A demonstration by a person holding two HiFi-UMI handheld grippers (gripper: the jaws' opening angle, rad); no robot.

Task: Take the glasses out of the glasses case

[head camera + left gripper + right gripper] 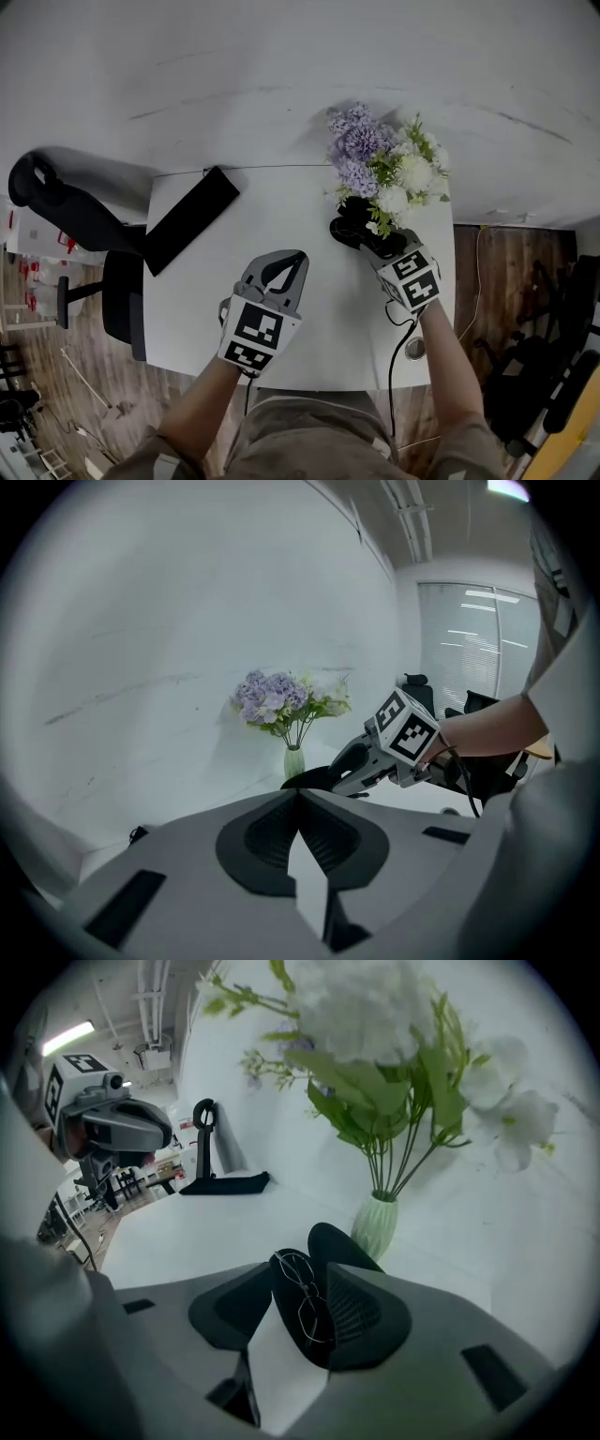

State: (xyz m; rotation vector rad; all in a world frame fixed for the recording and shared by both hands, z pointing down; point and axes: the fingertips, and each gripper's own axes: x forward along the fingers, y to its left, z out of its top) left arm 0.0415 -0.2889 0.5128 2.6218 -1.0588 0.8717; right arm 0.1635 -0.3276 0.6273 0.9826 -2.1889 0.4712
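Right gripper view: approach step, right tongs [302, 1277] spread astride glasses [306, 1303] in open glasses case [330, 1241]. Left tongs [300, 795] pressed together, empty. Next, likely: pinch frame gently, lift.

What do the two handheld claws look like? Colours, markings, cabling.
Left claw and right claw: grey moulded bodies, dark ribbed pads, each carrying a white cube of black square markers. Black cable trails from the right one. Forearms unsleeved.
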